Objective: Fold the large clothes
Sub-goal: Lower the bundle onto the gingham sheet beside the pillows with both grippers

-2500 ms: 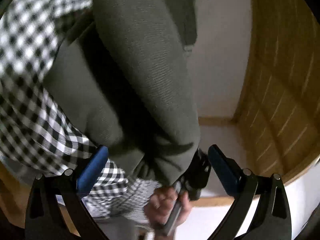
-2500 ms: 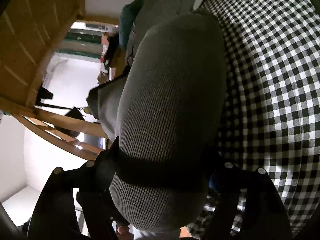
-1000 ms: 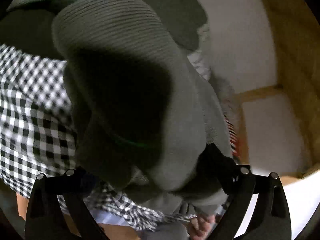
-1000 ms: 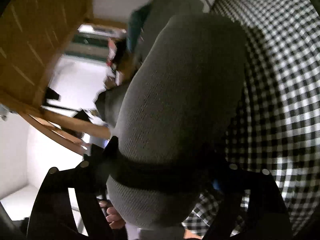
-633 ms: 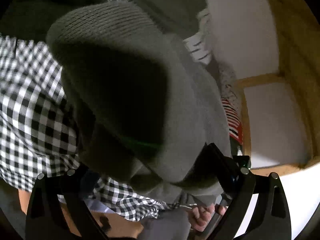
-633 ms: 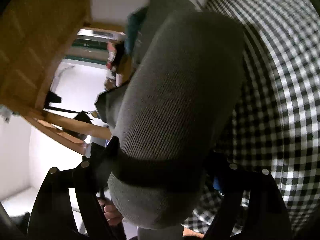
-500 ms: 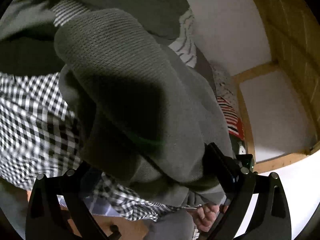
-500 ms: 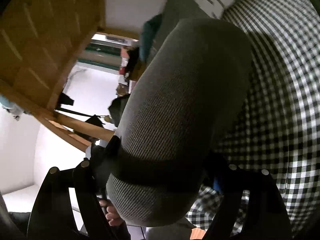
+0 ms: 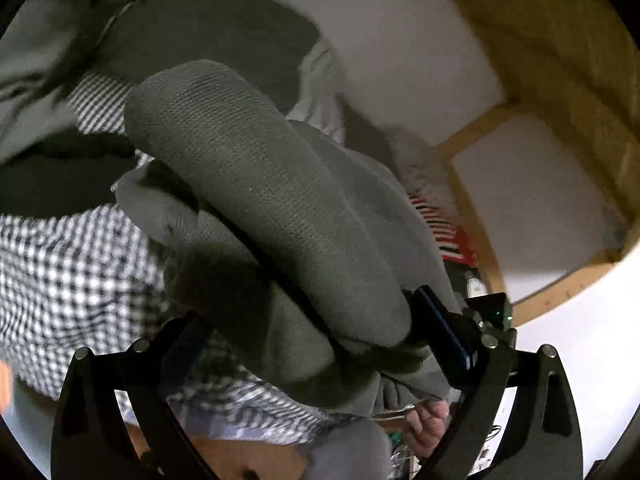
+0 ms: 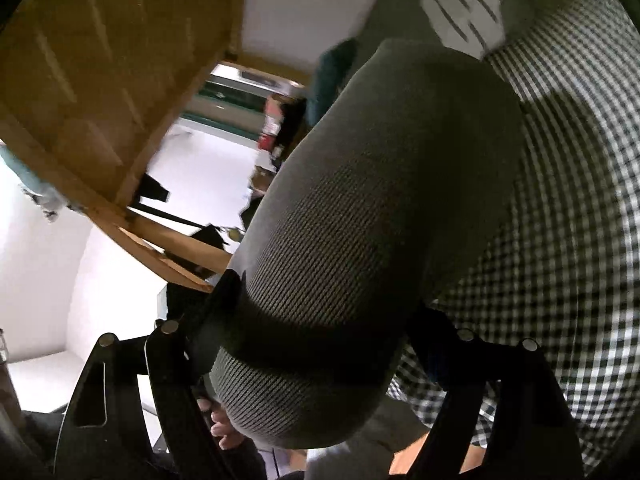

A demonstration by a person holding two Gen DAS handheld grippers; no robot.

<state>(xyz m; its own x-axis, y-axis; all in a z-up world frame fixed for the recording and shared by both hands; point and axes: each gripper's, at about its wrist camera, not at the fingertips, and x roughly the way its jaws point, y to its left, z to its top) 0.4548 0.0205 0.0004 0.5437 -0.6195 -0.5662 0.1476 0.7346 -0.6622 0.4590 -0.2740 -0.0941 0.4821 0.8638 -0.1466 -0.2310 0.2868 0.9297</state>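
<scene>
The checkered bedspread (image 10: 568, 216) fills the right of the right wrist view. A thick grey knitted garment (image 10: 372, 240) is bunched across the frame centre, clamped between the jaws of the right gripper (image 10: 320, 344) and likewise the left gripper (image 9: 308, 332). It is judged soft, bulky and fairly heavy, best taken near an edge or hem.

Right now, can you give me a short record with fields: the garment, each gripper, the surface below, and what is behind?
garment: grey knit garment, thick bundle, held by both grippers
right gripper: fingers closed wide on the bundle
left gripper: bundle fills the gap; the right finger presses it, the left one is partly hidden
surface below: black-and-white checked cloth
behind: wooden frame, white wall, other clothes
</scene>
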